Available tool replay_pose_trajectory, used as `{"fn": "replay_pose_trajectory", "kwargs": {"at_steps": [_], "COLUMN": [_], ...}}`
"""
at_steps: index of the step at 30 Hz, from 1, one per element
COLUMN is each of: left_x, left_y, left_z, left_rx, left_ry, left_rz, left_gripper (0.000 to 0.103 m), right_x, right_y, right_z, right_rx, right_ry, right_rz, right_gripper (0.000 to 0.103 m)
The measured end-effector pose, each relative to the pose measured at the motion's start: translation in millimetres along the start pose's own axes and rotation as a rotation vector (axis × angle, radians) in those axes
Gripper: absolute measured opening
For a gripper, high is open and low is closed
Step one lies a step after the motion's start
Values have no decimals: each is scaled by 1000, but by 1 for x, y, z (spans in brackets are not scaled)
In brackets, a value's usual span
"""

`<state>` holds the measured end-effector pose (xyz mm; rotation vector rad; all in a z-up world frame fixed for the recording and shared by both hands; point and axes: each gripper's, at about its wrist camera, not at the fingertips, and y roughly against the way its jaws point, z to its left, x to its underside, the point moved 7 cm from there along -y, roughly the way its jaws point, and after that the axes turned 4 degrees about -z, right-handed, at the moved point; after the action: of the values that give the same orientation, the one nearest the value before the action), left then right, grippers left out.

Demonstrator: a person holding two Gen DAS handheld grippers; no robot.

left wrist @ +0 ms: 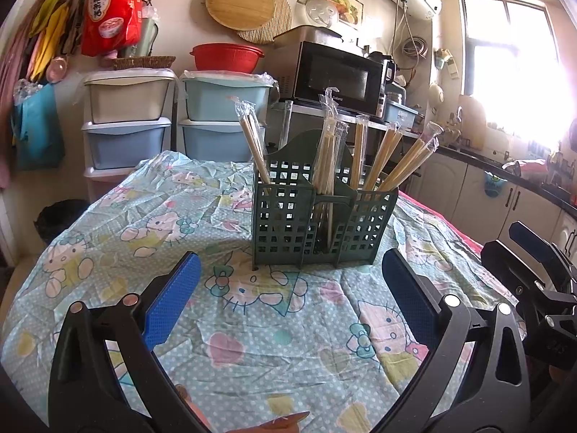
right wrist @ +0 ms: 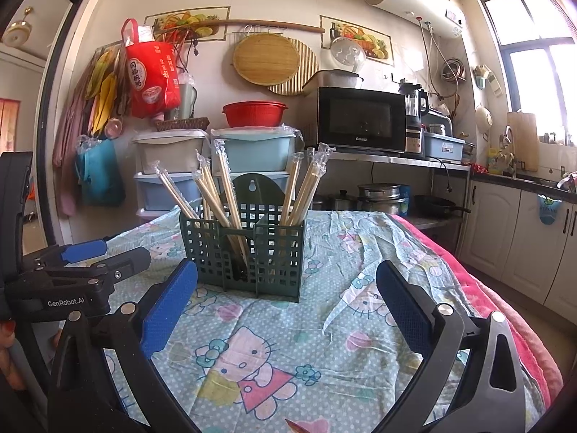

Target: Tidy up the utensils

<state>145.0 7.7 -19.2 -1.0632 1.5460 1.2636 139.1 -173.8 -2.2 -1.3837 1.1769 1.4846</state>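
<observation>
A dark green lattice utensil caddy [left wrist: 321,231] [right wrist: 245,252] stands on the cartoon-print tablecloth [left wrist: 223,310] [right wrist: 324,342]. Several pairs of plastic-wrapped chopsticks [left wrist: 393,162] [right wrist: 216,195] stick up out of its compartments, leaning outward. My left gripper [left wrist: 290,270] is open, a short way in front of the caddy, with nothing between its blue pads. My right gripper [right wrist: 286,281] is open too, also facing the caddy and holding nothing. Each gripper shows at the edge of the other's view: the right gripper [left wrist: 533,252] and the left gripper [right wrist: 86,252].
Behind the table stand stacked plastic drawers [left wrist: 126,133] [right wrist: 249,151], a red bowl [right wrist: 254,113] and a microwave [left wrist: 339,75] [right wrist: 360,119] on a metal shelf. Kitchen cabinets [right wrist: 512,238] and a counter run along the right. A pink blanket edge [right wrist: 505,310] borders the table's right side.
</observation>
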Motion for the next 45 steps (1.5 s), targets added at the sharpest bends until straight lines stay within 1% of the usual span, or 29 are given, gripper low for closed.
{"fn": "replay_pose_trajectory", "kwargs": {"at_steps": [17,30,45], "left_x": [-2,0,6], "left_y": [1,-1,-4], "left_z": [0,2,12], "left_rx": [-3,1,-25], "left_ry": [-7,3,12], "left_rz": [-9,3,59], "left_gripper": [93,93,93], "right_x": [0,3,3], "right_y": [0,1,-1], "right_z": [-1,-1,-10], "right_rx": [2,6,29], "right_ry": [-6,-9,-10], "right_rz": [1,8,19], "right_gripper": [97,97,97]}}
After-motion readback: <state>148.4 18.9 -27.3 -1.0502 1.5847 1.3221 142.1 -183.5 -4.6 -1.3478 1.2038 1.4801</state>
